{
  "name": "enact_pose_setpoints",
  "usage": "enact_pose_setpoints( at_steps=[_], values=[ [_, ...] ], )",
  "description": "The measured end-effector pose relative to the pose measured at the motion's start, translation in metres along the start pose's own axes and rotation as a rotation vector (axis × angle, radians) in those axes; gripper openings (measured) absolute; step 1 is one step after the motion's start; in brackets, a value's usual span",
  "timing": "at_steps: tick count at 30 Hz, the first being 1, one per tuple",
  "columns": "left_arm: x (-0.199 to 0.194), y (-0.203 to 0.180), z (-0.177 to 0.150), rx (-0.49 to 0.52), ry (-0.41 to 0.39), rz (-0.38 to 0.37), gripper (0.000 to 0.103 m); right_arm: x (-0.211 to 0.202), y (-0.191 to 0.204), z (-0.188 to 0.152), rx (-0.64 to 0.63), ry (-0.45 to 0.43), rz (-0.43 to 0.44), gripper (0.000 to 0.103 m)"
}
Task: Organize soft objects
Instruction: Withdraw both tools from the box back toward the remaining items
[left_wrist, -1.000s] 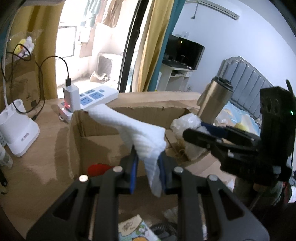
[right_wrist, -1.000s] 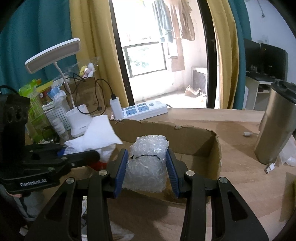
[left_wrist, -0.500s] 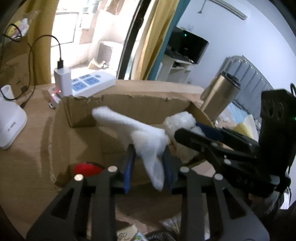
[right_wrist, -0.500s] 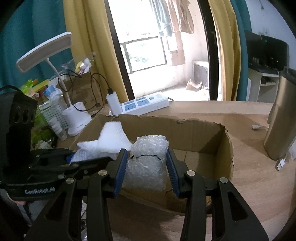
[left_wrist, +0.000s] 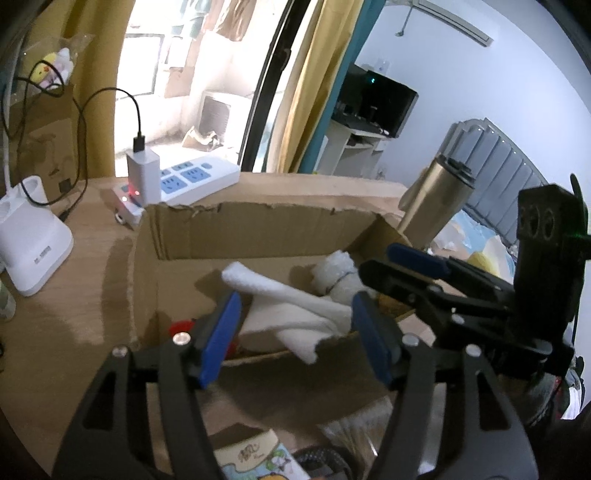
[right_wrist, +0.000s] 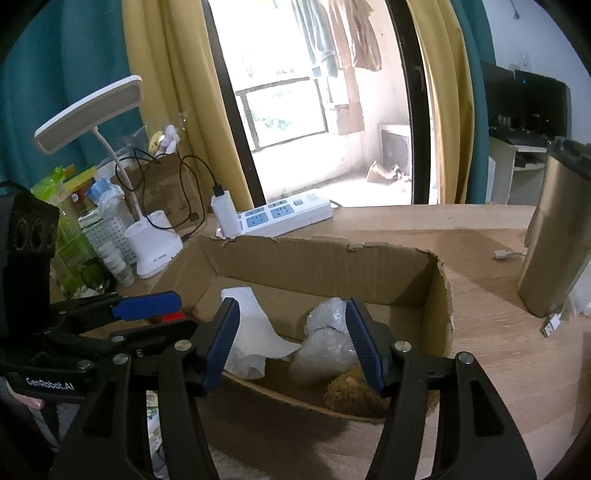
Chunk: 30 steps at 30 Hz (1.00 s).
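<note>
A white foam sheet (left_wrist: 291, 310) lies in the open cardboard box (left_wrist: 258, 229), one corner hanging over the near wall. My left gripper (left_wrist: 295, 332) is open over that wall, apart from the sheet. In the right wrist view the sheet (right_wrist: 251, 332) lies left of a bubble-wrap bundle (right_wrist: 325, 339) inside the box (right_wrist: 332, 266). My right gripper (right_wrist: 291, 343) is open above the bundle, not gripping it. A brown fuzzy object (right_wrist: 351, 395) sits in the near right corner of the box. The bundle also shows in the left wrist view (left_wrist: 336, 277).
A white power strip (right_wrist: 284, 218) with a plugged charger lies behind the box. A white desk lamp (right_wrist: 151, 243) and several bottles stand at the left. A steel tumbler (right_wrist: 554, 240) stands to the right of the box. A red object (left_wrist: 181, 326) lies in the box.
Both grippers opened over the box. The foam sheet and the bubble-wrap bundle dropped out of the jaws and now rest inside it.
</note>
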<state>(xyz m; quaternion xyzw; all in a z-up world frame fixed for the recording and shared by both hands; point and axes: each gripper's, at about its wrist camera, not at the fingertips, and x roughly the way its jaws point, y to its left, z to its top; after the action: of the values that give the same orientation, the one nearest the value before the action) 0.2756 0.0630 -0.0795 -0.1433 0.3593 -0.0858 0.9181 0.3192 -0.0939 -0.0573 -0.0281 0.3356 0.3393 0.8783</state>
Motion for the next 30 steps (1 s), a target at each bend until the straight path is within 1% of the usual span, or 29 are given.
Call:
enact_pose_setpoints(
  at_steps=[19, 30],
  values=[
    [-0.051, -0.013, -0.015, 0.031, -0.079, -0.006, 0.066, -0.05, 0.024, -0.005, -0.033, -0.053, -0.028, 0.063],
    [-0.076, -0.015, -0.032, 0.04, -0.111, 0.017, 0.066, -0.081, 0.036, -0.019, -0.042, -0.081, -0.057, 0.064]
  ],
)
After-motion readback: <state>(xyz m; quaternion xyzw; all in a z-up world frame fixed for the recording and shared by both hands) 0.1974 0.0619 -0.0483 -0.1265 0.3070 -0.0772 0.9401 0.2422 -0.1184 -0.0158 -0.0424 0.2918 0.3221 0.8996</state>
